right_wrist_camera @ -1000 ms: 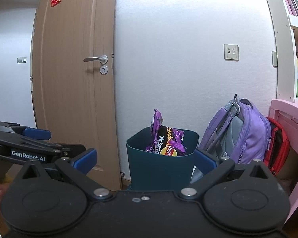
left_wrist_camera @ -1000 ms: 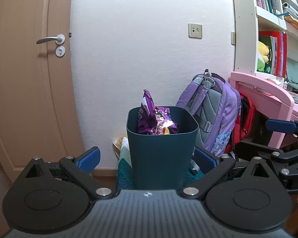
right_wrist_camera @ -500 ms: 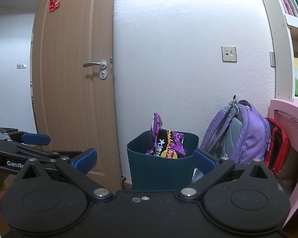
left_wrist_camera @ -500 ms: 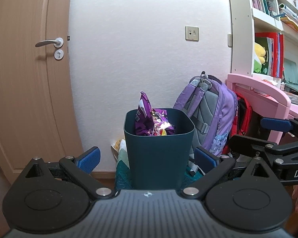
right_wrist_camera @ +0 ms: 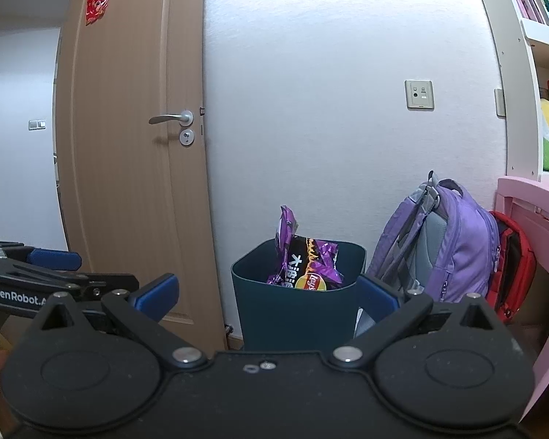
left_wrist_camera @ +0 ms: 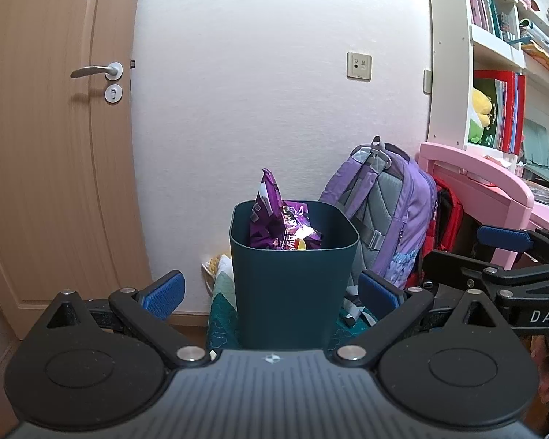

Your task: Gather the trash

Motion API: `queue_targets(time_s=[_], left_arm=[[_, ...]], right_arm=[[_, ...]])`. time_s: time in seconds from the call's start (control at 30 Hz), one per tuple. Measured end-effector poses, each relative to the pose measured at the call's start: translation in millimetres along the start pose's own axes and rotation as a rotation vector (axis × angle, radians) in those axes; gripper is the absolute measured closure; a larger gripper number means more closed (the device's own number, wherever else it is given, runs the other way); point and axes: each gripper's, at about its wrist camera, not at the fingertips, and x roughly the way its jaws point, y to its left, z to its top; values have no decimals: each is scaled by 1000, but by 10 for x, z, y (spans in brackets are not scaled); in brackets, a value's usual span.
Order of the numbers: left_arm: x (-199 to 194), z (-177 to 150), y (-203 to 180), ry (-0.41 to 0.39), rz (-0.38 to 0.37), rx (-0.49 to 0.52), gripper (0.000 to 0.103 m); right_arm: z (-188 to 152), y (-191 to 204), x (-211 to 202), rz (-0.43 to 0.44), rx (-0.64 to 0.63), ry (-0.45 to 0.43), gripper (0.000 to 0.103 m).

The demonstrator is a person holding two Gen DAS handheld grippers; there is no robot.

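Observation:
A dark teal trash bin (left_wrist_camera: 292, 285) stands against the white wall; it also shows in the right wrist view (right_wrist_camera: 296, 314). A crumpled purple chip bag (left_wrist_camera: 282, 225) sticks out of its top, and shows in the right wrist view (right_wrist_camera: 305, 263) too. My left gripper (left_wrist_camera: 272, 291) is open and empty, its blue pads either side of the bin, some way back from it. My right gripper (right_wrist_camera: 267, 292) is open and empty, also back from the bin. Each gripper shows at the edge of the other's view.
A purple backpack (left_wrist_camera: 388, 212) leans beside the bin, a red bag (left_wrist_camera: 448, 216) behind it. A pink desk (left_wrist_camera: 494, 183) and bookshelf (left_wrist_camera: 494, 55) stand at right. A wooden door (left_wrist_camera: 55, 128) is at left. A teal quilted cloth (left_wrist_camera: 223, 314) and a yellowish wrapper (left_wrist_camera: 216, 261) lie by the bin's base.
Both grippers have drawn back a little from the bin, which looks smaller and lower in both views. Both stay open and empty.

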Motion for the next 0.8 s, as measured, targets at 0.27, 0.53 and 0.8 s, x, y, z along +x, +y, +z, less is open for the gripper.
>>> queue_targets(time_s=[0.27, 0.53, 0.8], left_arm=[[-60, -4, 19, -24, 9, -14, 2], [-126, -1, -16, -53, 6, 2, 2], [-107, -14, -24, -47, 5, 4, 2]], right_arm=[[3, -5, -11, 2, 2, -8, 0], [11, 16, -9, -1, 1, -12, 0], [5, 27, -1, 1, 5, -10, 0]])
